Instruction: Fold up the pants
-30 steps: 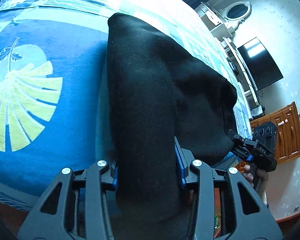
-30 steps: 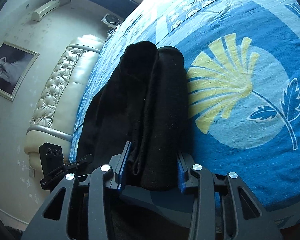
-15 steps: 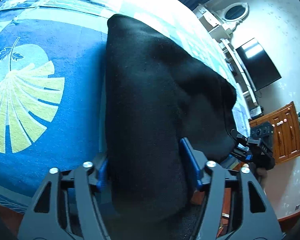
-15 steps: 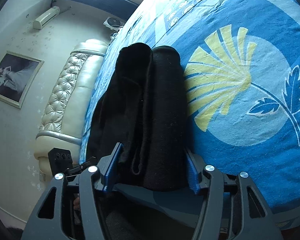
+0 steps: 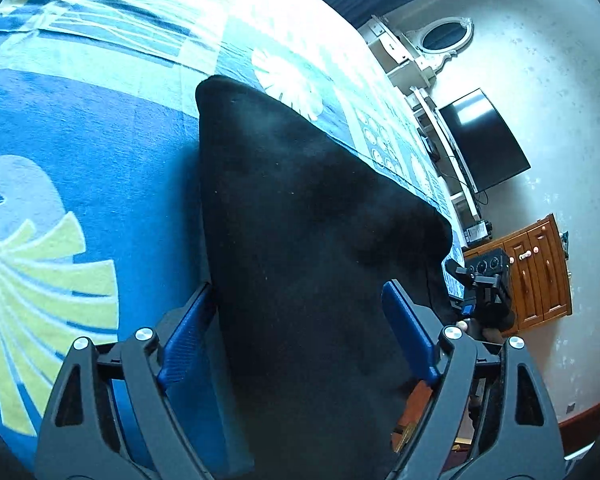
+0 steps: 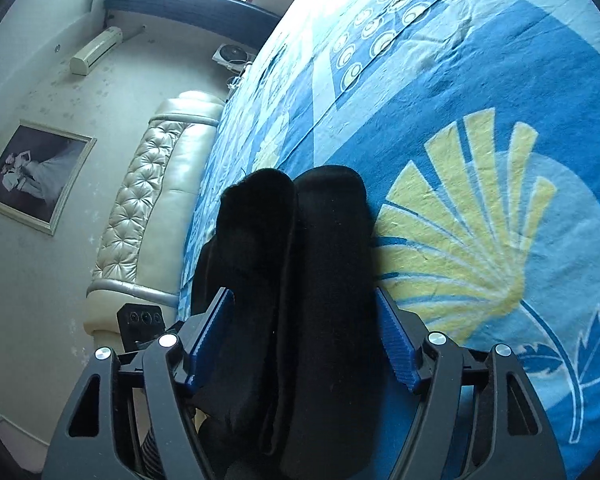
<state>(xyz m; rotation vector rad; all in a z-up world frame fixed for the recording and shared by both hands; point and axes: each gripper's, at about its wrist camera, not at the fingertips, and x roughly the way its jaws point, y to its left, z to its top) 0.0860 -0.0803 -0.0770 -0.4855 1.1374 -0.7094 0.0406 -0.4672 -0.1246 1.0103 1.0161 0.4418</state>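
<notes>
Black pants (image 5: 300, 240) lay folded mid-frame on blue patterned bed (image 5: 100, 152). Left gripper (image 5: 296, 320) and right gripper (image 6: 302, 332) spread wide, straddling cloth, not pinching.

Right gripper (image 6: 302, 342) jaws spread wide, blue pads (image 6: 396, 344) flanking the folded black fleece pants (image 6: 300, 264). Pants lie near the headboard-side edge of the blue leaf-print bedspread (image 6: 480, 92); left gripper (image 6: 142, 322) partly visible beyond.
</notes>
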